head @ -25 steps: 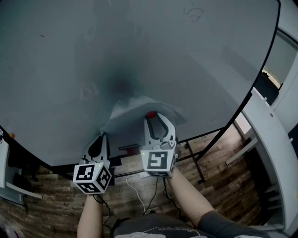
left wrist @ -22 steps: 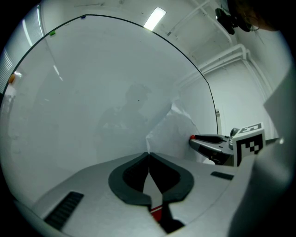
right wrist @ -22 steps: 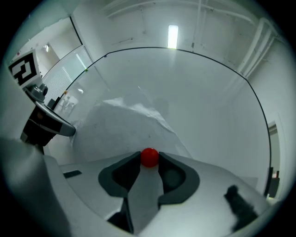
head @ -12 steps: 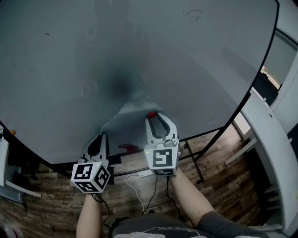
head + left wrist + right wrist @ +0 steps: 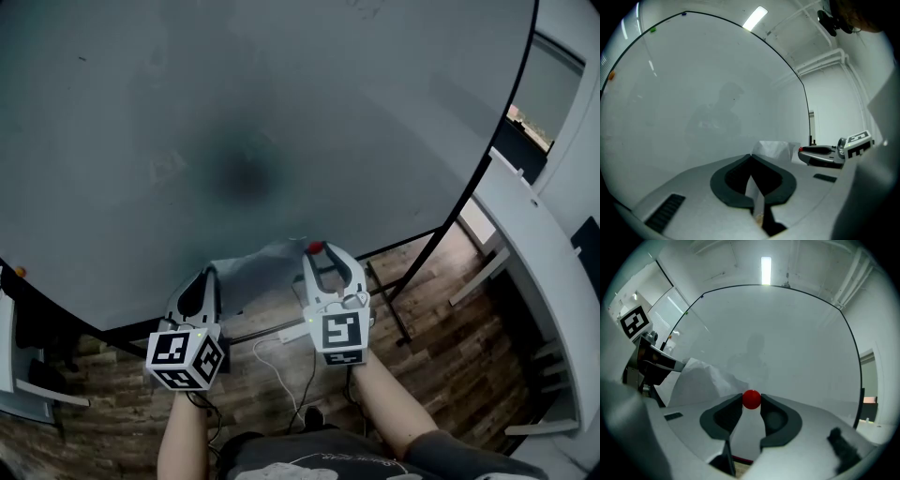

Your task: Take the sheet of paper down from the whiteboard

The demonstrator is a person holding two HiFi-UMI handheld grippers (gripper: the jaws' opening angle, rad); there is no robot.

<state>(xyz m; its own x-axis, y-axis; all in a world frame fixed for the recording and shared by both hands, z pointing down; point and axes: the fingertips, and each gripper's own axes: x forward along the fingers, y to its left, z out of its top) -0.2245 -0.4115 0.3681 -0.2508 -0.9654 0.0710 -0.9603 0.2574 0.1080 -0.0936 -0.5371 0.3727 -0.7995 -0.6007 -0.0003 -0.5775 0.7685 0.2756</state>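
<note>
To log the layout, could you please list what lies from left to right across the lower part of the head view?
left gripper → sheet of paper → right gripper, whose jaws have just been closing on a red magnet → white ledge

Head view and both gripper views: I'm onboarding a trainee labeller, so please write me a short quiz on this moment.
1. Multiple choice: what sits between the jaws of the right hand-held gripper? A) a marker pen B) a round red magnet C) nothing
2. True or false: the left hand-held gripper is open and empty.
3. Fill in: both grippers point at a large ___.

Key
1. B. Its jaws have just been closing, and the pads press on the magnet.
2. False. It is shut on the sheet of paper.
3. whiteboard
</note>
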